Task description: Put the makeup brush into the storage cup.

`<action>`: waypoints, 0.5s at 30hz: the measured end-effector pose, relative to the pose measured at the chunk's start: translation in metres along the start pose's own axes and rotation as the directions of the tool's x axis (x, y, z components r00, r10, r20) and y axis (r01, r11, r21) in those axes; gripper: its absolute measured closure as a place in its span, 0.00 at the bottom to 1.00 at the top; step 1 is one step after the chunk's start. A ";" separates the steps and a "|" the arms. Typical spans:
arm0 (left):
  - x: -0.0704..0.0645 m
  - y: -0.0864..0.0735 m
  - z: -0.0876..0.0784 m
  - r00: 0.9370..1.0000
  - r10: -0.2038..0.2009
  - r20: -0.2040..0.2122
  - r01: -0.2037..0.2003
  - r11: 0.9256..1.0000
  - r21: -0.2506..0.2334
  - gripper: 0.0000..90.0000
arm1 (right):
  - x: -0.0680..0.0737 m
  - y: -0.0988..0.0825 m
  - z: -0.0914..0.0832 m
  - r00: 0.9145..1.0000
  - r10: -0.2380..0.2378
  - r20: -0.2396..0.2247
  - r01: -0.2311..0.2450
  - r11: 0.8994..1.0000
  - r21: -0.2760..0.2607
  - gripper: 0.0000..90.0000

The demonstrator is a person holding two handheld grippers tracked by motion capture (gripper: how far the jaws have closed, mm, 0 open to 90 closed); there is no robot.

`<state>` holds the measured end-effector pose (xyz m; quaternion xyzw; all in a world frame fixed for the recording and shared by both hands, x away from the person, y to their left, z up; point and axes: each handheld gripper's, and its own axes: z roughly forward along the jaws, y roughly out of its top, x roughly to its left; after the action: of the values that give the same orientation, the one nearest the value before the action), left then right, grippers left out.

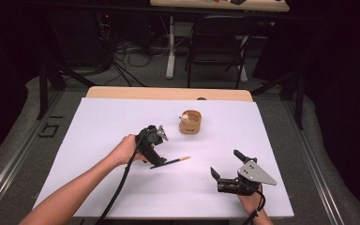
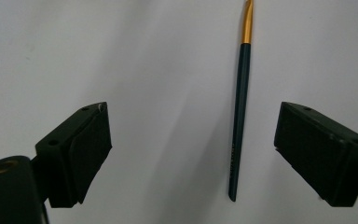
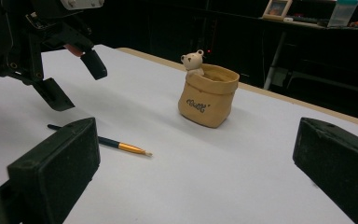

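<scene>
Left hand-held gripper [image 1: 155,149], jaws apart, apparently hovers over the brush [image 1: 176,161]; right hand-held gripper [image 1: 225,166] gapes.

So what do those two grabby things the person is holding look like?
Both are black. The left tool has a black cable trailing back along the bare forearm, with no sleeve. The right tool carries a grey three-cornered plate on top. Each has two chunky black jaws with flat rectangular pads and small screw holes.

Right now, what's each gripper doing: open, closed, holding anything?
Left gripper: open, empty, fingers either side of the paintbrush on the table.
Right gripper: open, empty.
</scene>
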<state>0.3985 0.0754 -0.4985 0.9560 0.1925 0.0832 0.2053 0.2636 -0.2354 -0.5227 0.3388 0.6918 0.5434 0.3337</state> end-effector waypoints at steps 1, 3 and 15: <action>-0.001 0.001 0.000 1.000 0.003 0.000 -0.003 1.000 0.003 0.14 | 0.000 0.000 0.000 1.000 -0.001 0.000 0.001 1.000 0.001 0.00; -0.001 0.002 0.002 1.000 0.010 0.011 -0.010 1.000 0.015 0.16 | 0.000 0.000 0.000 1.000 -0.001 0.001 0.001 1.000 0.000 0.00; -0.006 0.008 0.012 0.999 0.034 0.030 -0.037 0.997 0.071 0.30 | -0.001 -0.001 0.002 1.000 -0.003 0.009 0.003 1.000 0.020 0.00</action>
<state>0.3986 0.0615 -0.5067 0.9671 0.1754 0.0662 0.1722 0.2651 -0.2352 -0.5238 0.3436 0.6961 0.5346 0.3342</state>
